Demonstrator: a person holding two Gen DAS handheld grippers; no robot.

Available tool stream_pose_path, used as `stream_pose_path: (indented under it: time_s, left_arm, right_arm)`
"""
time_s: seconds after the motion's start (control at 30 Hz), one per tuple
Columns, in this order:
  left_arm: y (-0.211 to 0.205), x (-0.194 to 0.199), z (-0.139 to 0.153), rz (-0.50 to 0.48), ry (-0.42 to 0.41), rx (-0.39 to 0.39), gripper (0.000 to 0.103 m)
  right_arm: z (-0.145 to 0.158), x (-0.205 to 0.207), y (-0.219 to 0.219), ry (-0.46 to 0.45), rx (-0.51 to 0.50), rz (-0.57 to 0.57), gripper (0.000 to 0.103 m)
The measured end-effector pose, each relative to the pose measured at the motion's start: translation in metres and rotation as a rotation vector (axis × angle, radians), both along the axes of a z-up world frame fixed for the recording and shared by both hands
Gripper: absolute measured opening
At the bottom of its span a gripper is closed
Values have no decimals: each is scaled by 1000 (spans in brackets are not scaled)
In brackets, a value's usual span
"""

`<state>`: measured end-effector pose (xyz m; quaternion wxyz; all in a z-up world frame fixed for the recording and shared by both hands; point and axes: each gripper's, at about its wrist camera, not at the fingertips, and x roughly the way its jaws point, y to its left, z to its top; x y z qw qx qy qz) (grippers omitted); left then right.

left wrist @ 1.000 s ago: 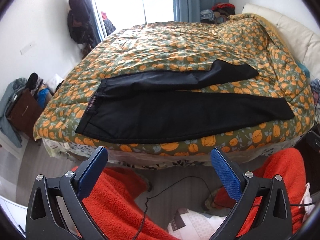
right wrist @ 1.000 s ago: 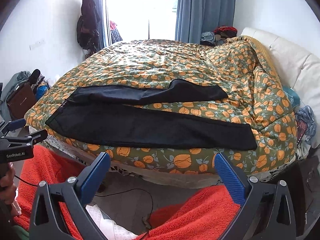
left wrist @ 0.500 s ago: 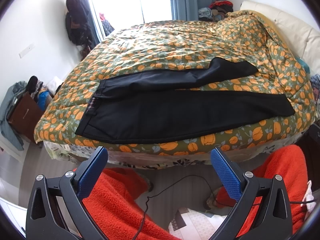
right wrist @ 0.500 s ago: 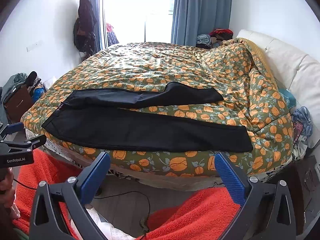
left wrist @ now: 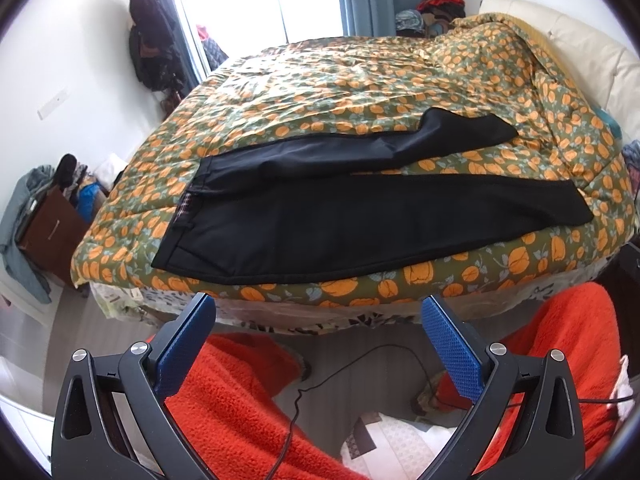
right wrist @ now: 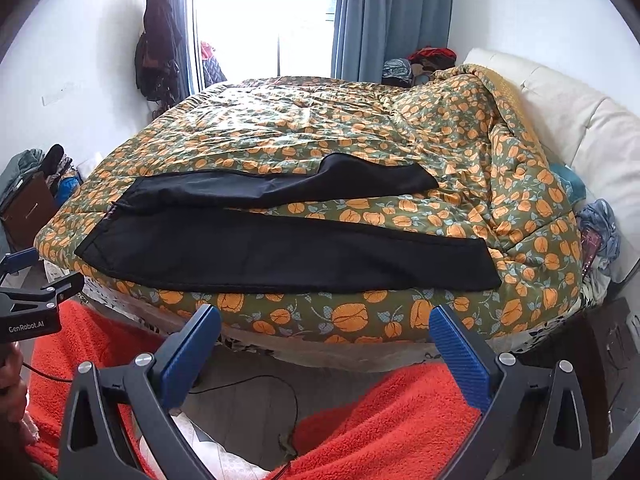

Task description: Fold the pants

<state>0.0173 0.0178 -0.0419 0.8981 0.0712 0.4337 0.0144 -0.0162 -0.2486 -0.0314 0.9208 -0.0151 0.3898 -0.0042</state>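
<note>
Black pants (left wrist: 352, 220) lie flat on the bed's orange-flowered quilt (left wrist: 360, 80), waistband at the left, both legs stretching right; the far leg bends away from the near one. They also show in the right wrist view (right wrist: 280, 252). My left gripper (left wrist: 318, 340) is open and empty, held off the bed's near edge, in front of the pants. My right gripper (right wrist: 326, 348) is open and empty, also short of the near edge, further right. The left gripper's body (right wrist: 36, 300) shows at the left edge of the right wrist view.
Red fleece-clad legs (left wrist: 248, 412) and a black cable (left wrist: 360, 364) are on the floor below the grippers. A cream headboard (right wrist: 580, 120) stands at the right. Clothes piles and a brown box (left wrist: 52, 228) sit left of the bed. Window and blue curtains (right wrist: 392, 16) stand behind.
Both grippers have moved slightly, the views shifting a little toward the bed. The pants have not moved. Both grippers stay open.
</note>
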Motion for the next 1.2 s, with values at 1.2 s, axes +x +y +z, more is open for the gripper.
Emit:
stream_pose_path:
  time_s: [1.2]
  left_arm:
    - [-2, -1, -5, -3, 7, 12, 103]
  right_arm:
    - [-6, 2, -19, 38, -124, -128, 102]
